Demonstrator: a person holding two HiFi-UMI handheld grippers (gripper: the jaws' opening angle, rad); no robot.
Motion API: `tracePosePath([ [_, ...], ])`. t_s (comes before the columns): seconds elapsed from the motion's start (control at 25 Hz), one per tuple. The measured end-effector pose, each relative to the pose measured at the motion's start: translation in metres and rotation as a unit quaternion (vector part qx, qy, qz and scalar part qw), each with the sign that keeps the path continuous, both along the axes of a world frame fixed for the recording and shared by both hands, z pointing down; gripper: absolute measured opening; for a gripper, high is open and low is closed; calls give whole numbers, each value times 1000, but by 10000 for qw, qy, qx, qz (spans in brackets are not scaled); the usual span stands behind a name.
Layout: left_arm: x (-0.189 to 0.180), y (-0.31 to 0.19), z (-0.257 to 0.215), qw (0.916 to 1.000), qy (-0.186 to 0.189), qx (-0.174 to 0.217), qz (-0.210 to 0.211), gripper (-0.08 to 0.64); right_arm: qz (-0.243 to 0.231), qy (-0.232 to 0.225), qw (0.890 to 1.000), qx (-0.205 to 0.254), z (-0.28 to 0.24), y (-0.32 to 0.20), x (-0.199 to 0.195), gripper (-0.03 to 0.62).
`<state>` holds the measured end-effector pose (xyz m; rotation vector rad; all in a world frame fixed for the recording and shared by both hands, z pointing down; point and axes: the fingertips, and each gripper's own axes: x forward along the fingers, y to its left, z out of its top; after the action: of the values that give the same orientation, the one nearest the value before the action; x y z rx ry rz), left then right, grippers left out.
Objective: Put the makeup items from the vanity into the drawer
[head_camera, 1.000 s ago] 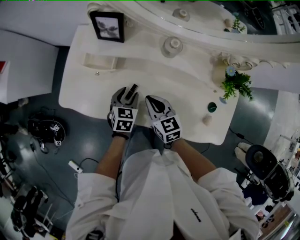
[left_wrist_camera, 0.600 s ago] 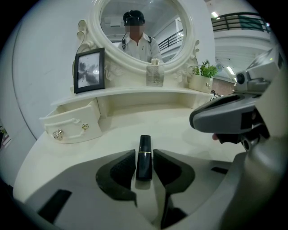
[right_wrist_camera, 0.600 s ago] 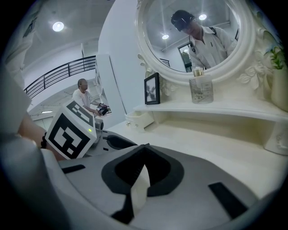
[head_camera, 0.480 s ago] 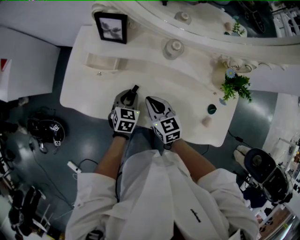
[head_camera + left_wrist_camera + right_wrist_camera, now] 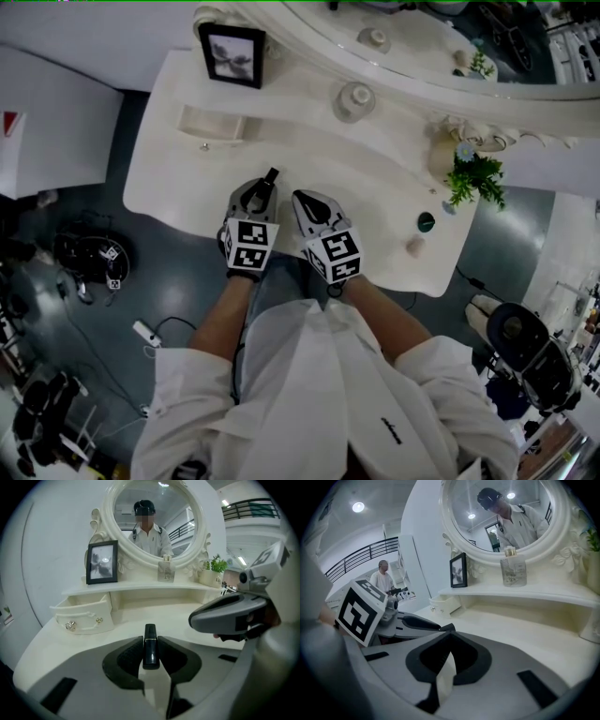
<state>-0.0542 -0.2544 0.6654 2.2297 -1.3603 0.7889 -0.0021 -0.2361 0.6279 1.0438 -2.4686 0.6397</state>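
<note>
The left hand-held gripper (image 5: 264,187) and right hand-held gripper (image 5: 302,200) each had a grey shell, black pads (image 5: 124,660) and a cube (image 5: 248,246) bearing black-and-white square markers. The person wore a white shirt (image 5: 356,394), its sleeves ending near the elbows.

Frame (image 5: 232,54) left on vanity (image 5: 356,178), plant (image 5: 476,178) right

Staged hall: vanity (image 5: 187,178), mezzanine railing (image 5: 361,555).

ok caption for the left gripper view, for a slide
Left hand-held gripper, jaws just closed onto a black lipstick, over the white vanity.
</note>
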Motion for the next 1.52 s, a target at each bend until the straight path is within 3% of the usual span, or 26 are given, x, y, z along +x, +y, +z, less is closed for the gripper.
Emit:
tracePosePath([
  [0.36, -18, -15, -47, 9981, 362, 414, -271, 114, -184, -43, 9997, 125, -13, -17, -31, 18],
  [0.92, -74, -44, -70, 9922, 432, 714, -922, 112, -647, -113, 9961, 597, -41, -58, -99, 17],
  [1.52, -114, -83, -62, 9906, 233, 468, -1266, 114, -600, -222, 9962, 598, -47, -95, -127, 18],
])
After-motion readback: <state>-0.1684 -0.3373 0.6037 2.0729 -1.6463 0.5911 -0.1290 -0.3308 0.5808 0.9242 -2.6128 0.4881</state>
